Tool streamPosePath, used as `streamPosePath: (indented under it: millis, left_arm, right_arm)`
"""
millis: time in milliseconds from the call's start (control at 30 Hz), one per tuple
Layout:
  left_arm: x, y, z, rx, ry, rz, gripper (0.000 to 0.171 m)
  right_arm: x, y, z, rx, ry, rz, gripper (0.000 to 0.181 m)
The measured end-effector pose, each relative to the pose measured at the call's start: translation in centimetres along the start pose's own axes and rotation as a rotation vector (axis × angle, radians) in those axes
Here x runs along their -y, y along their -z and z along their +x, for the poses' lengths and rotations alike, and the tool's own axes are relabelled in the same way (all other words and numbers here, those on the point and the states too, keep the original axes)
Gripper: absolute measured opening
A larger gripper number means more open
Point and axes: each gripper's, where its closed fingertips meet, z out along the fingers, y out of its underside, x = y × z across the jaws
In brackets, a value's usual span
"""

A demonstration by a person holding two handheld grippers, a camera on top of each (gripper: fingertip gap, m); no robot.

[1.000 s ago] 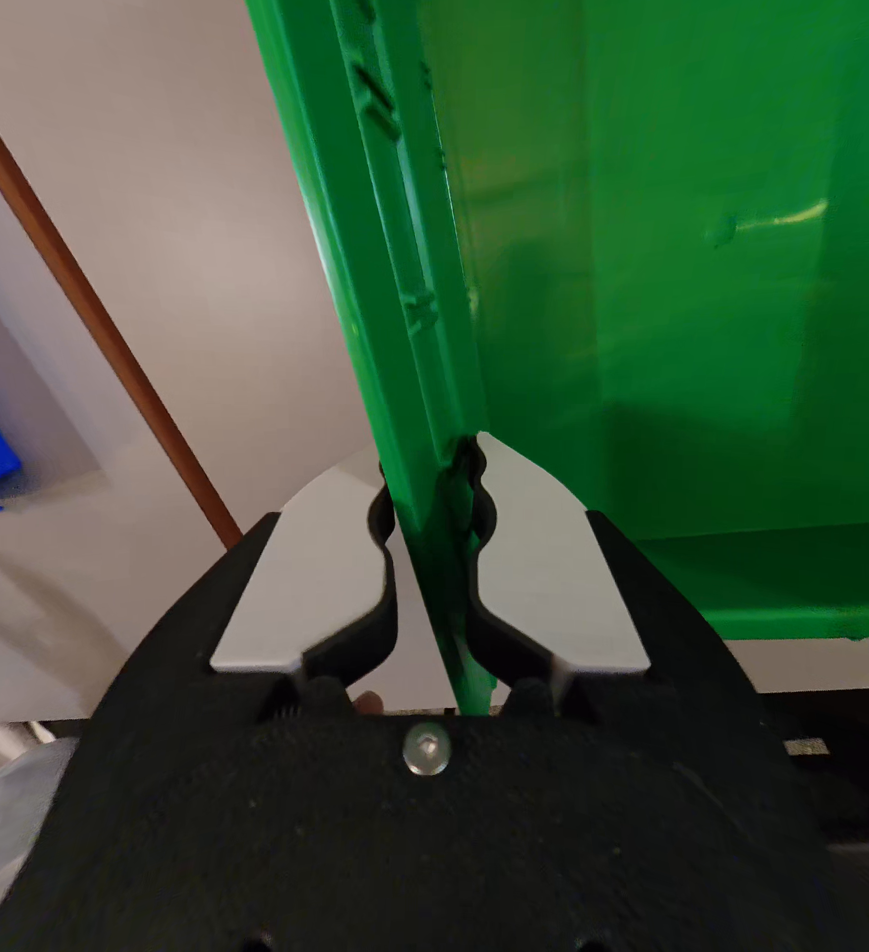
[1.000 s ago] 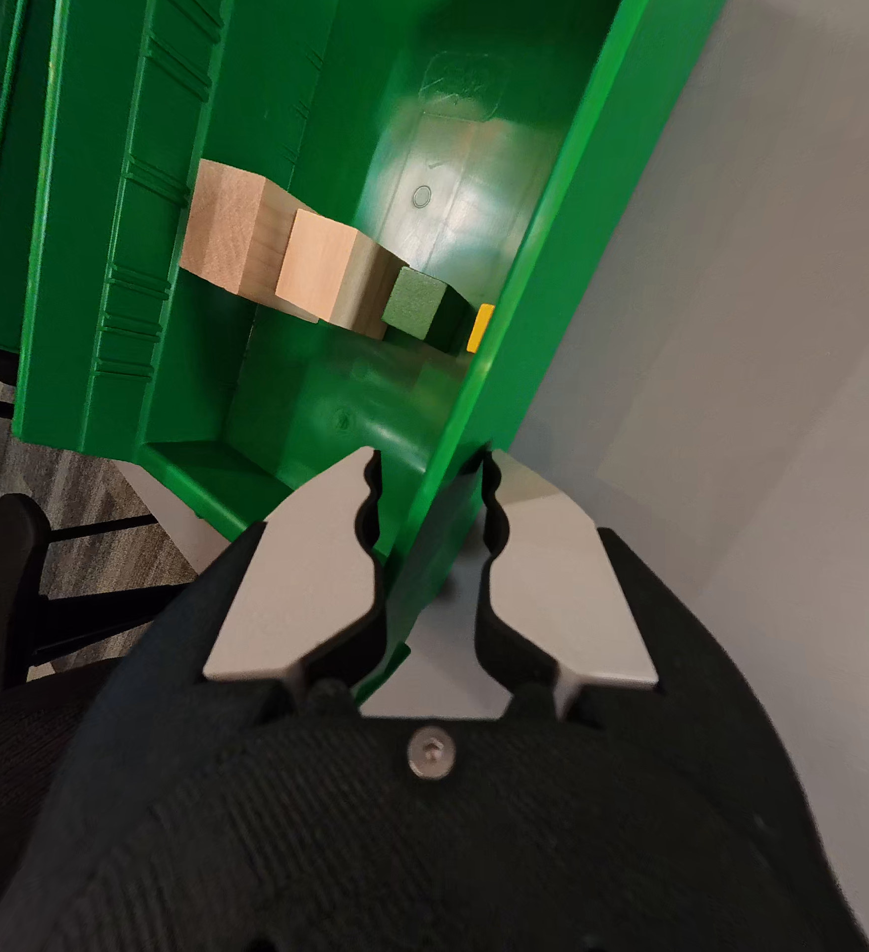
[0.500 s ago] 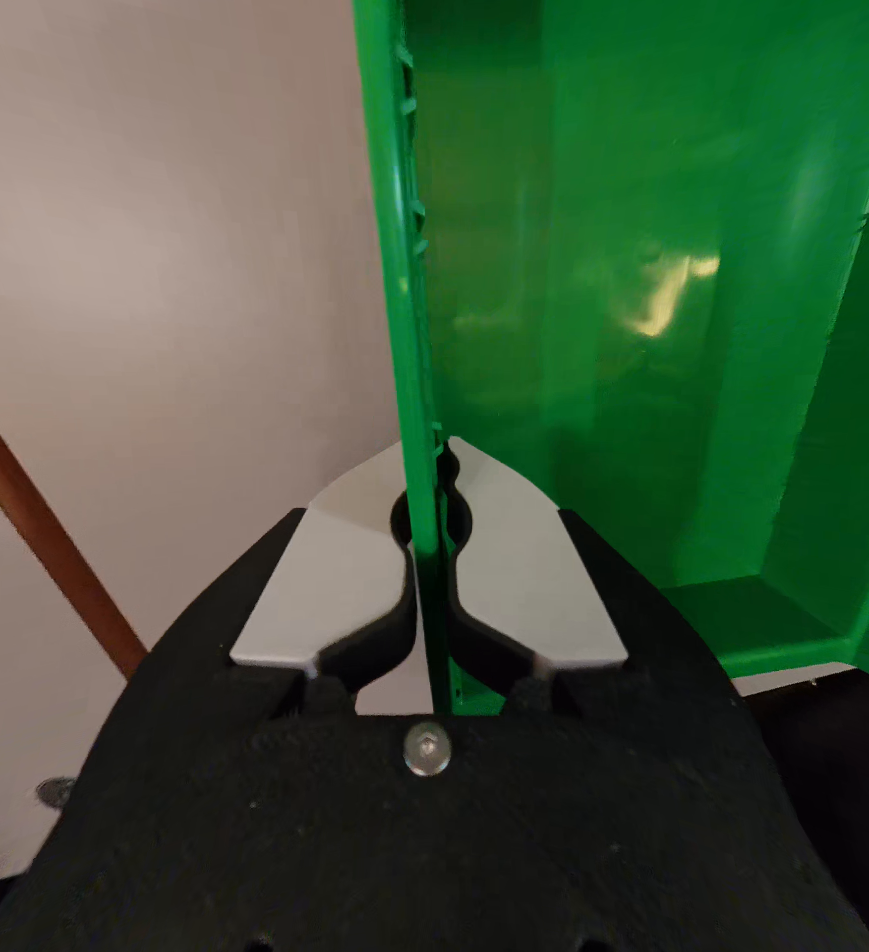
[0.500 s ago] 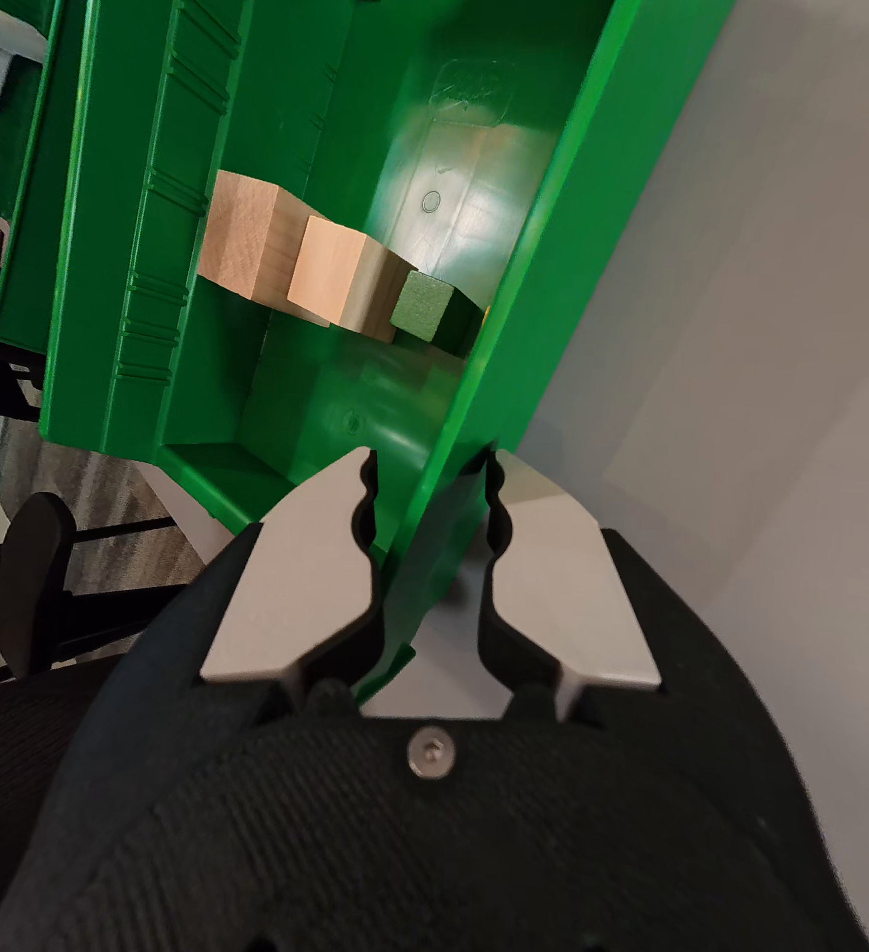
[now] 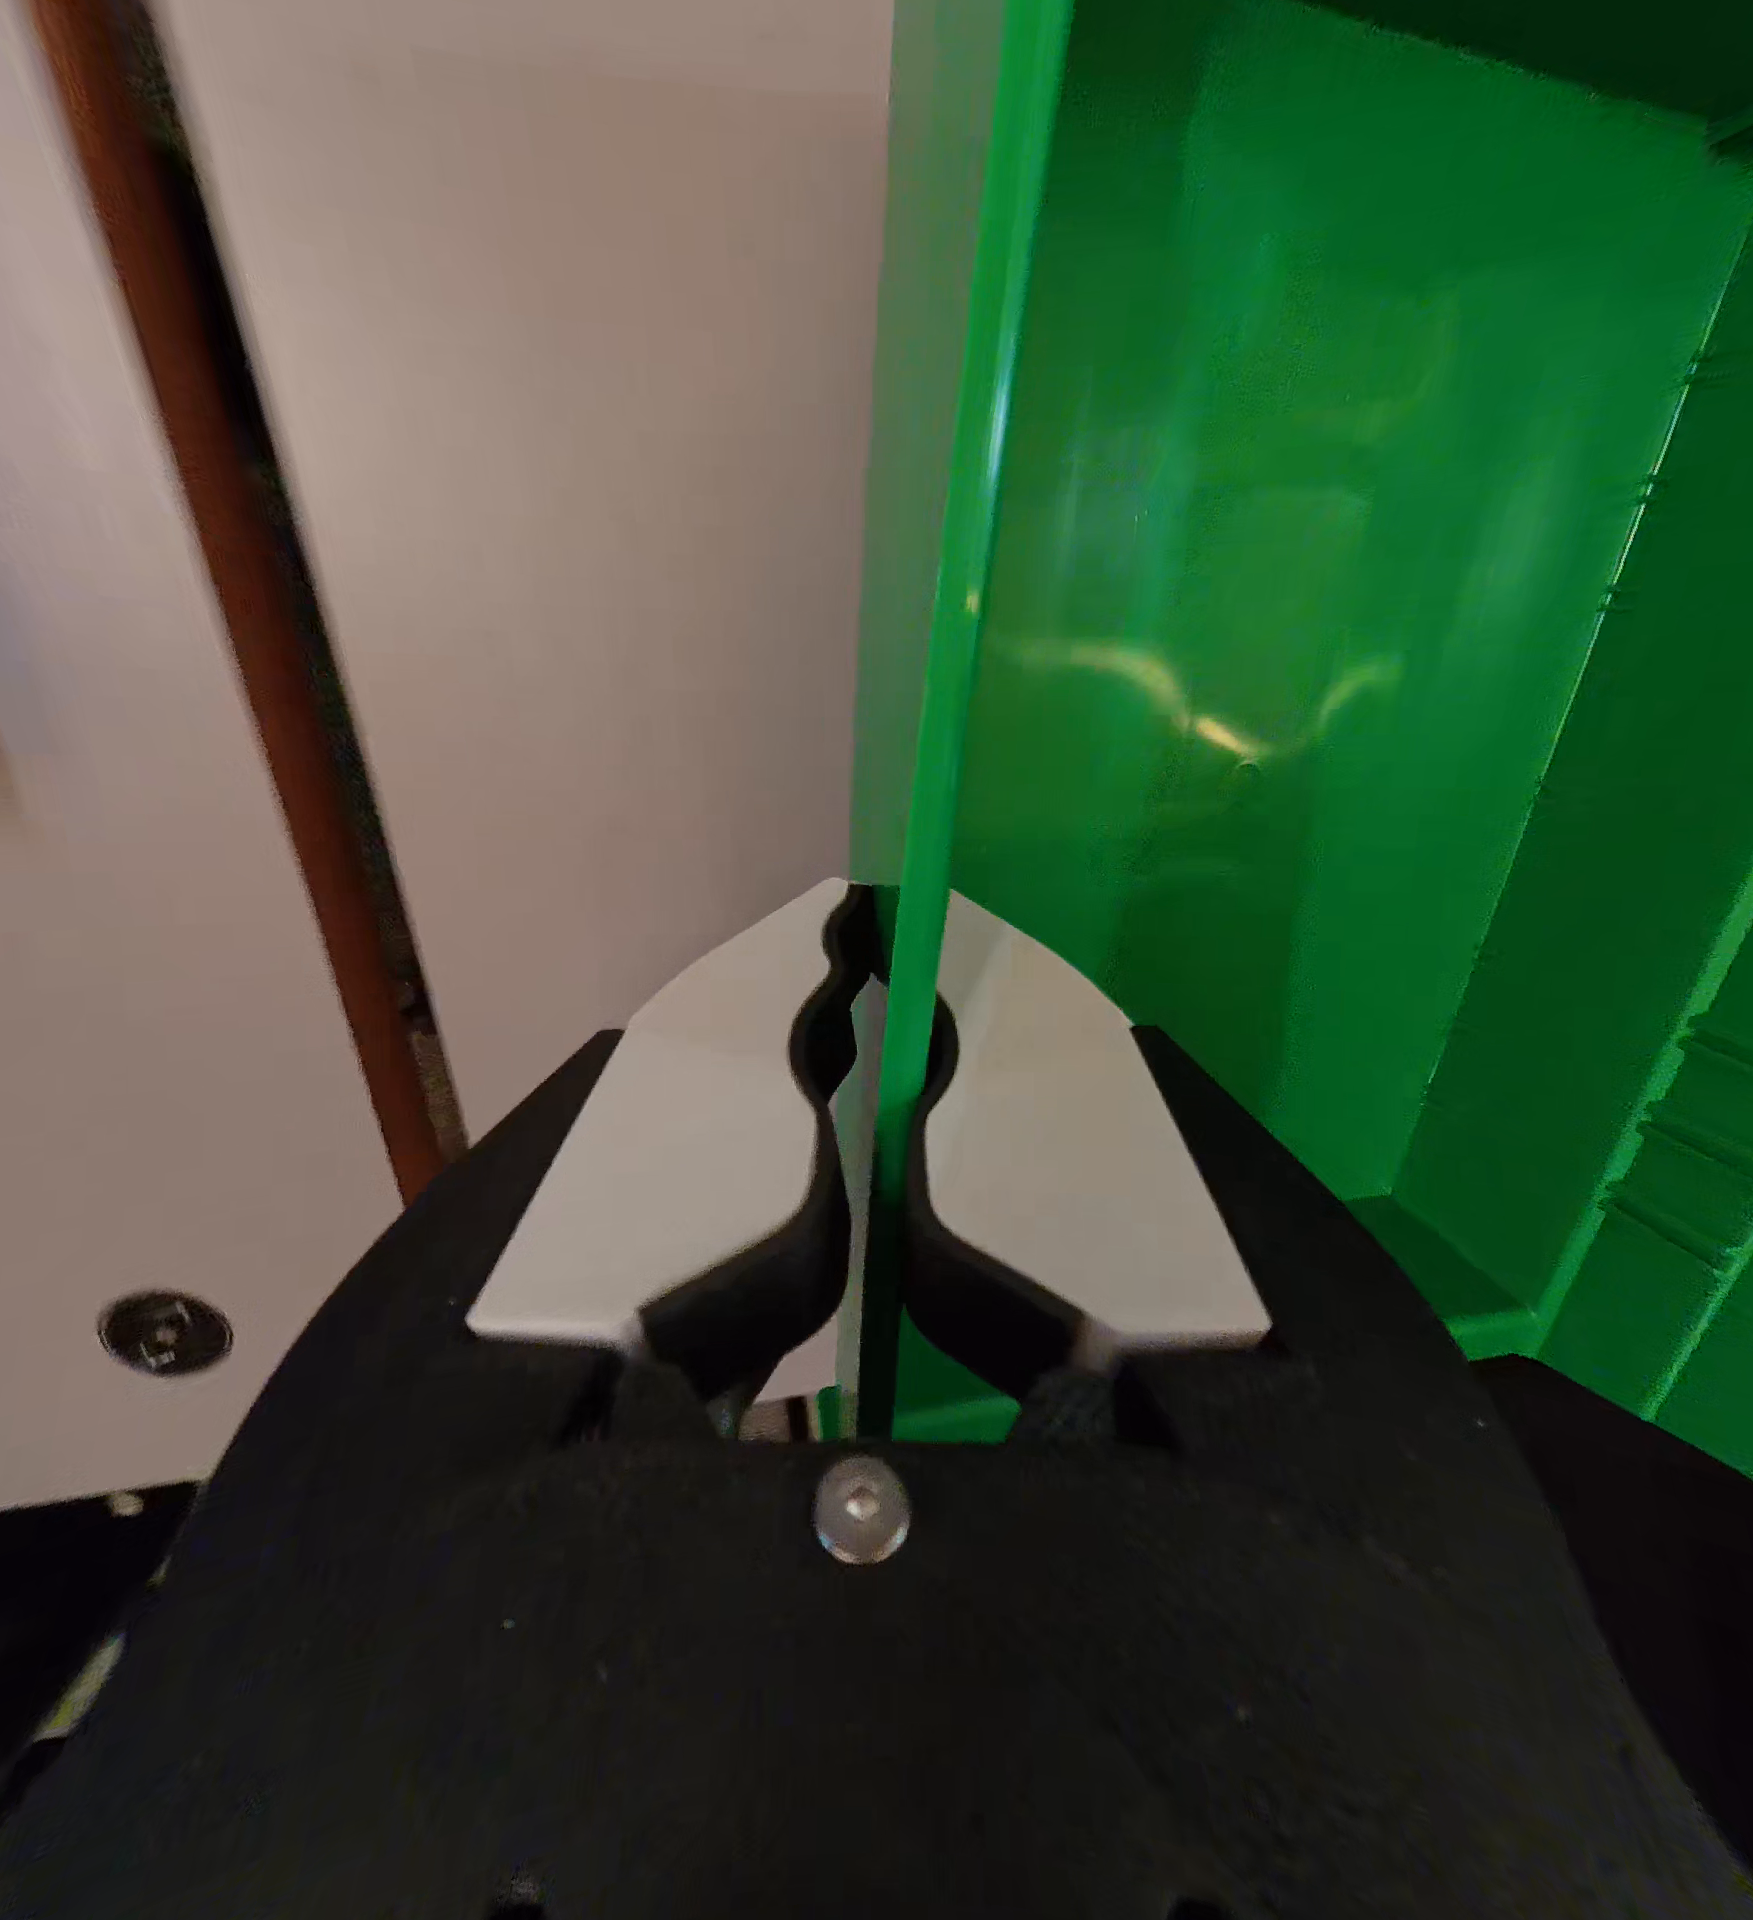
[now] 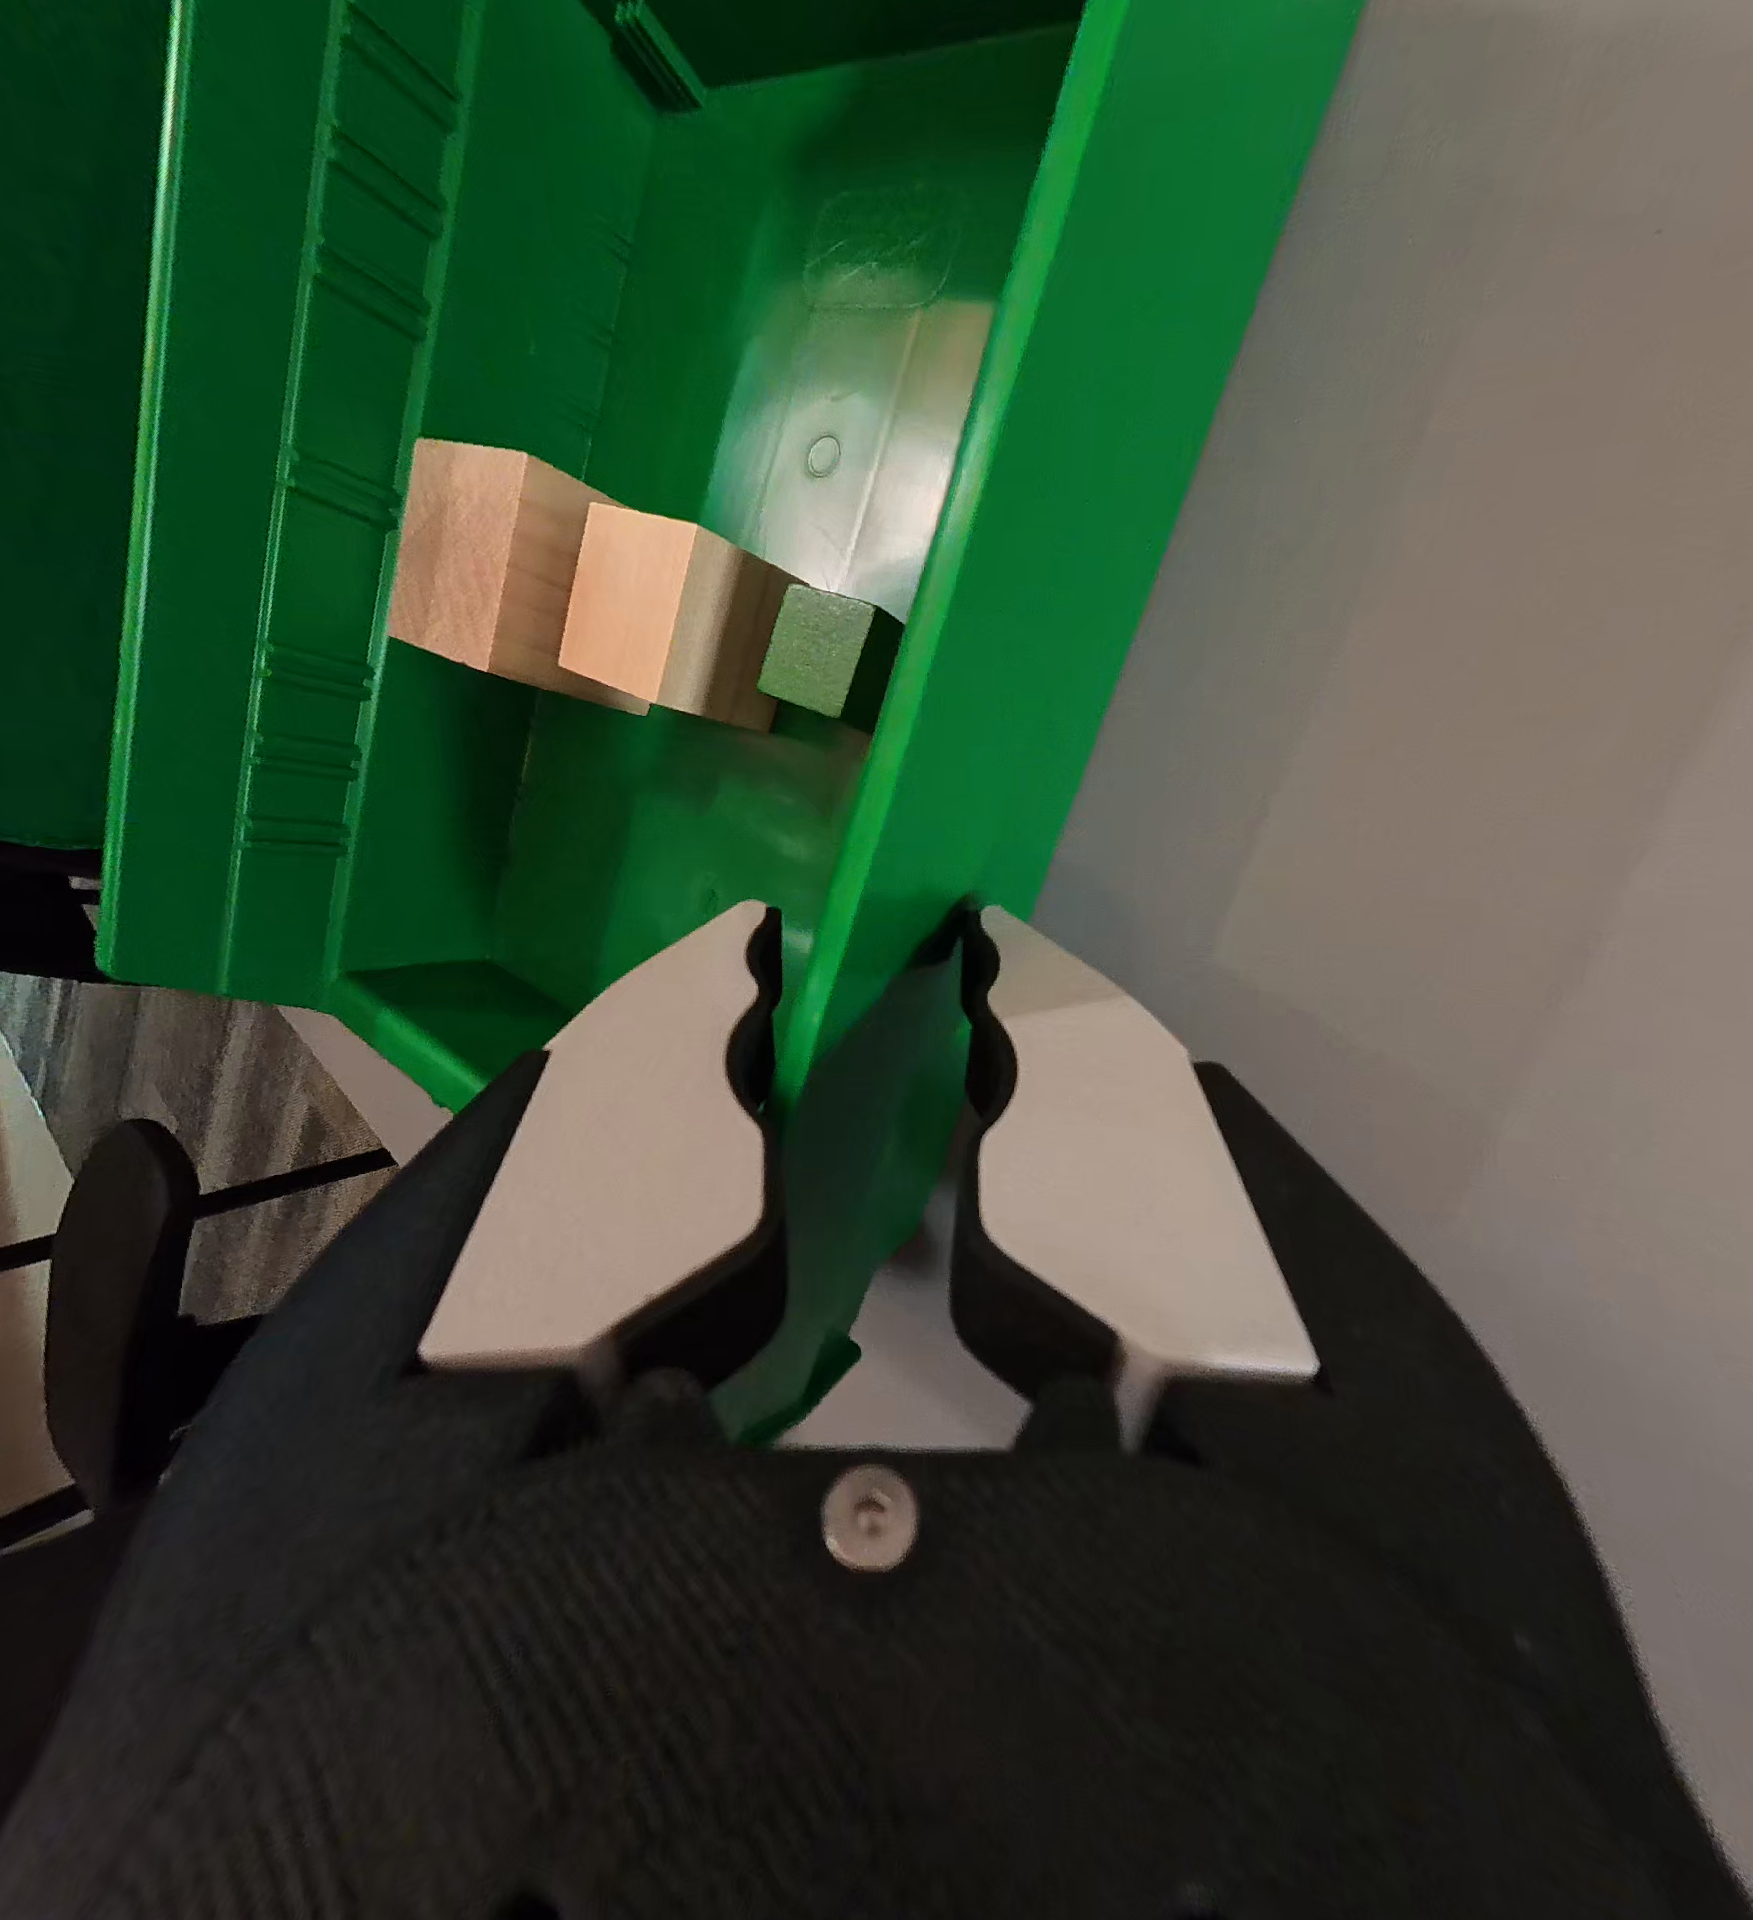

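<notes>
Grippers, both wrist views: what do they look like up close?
They look identical. The left gripper and the right gripper each have a broad, black, rough-textured body with one silver hex screw at the centre. Each finger has a flat pale grey top face and a black wavy-edged inner pad. No cables, sleeves or markings show.

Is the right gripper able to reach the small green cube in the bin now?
Probably not: the right gripper is shut on the green bin wall, and the small green cube lies farther inside.
</notes>
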Motion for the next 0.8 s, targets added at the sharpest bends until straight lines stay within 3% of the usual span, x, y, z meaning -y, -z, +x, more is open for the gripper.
streamPosePath:
  millis: [200,400,600,800]
  left_arm:
    - [-5.1,5.5,-5.5,-0.117,0.217,0.146,0.008]
    - [-8.3,11.9,-10.6,-0.117,0.389,0.283,0.007]
    - [-8.0,15.9,-10.1,-0.095,0.371,0.340,0.008]
    - [-5.4,17.0,-6.4,-0.121,0.275,0.334,0.009]
  right_arm:
    - [1.1,-2.1,-2.0,-0.029,0.058,-0.007,0.032]
    - [3.2,-7.2,-7.8,0.034,0.025,0.045,0.036]
    - [4.2,-11.9,-14.5,0.105,-0.014,0.120,0.042]
    - [4.5,-15.0,-19.0,0.122,-0.020,0.143,0.045]
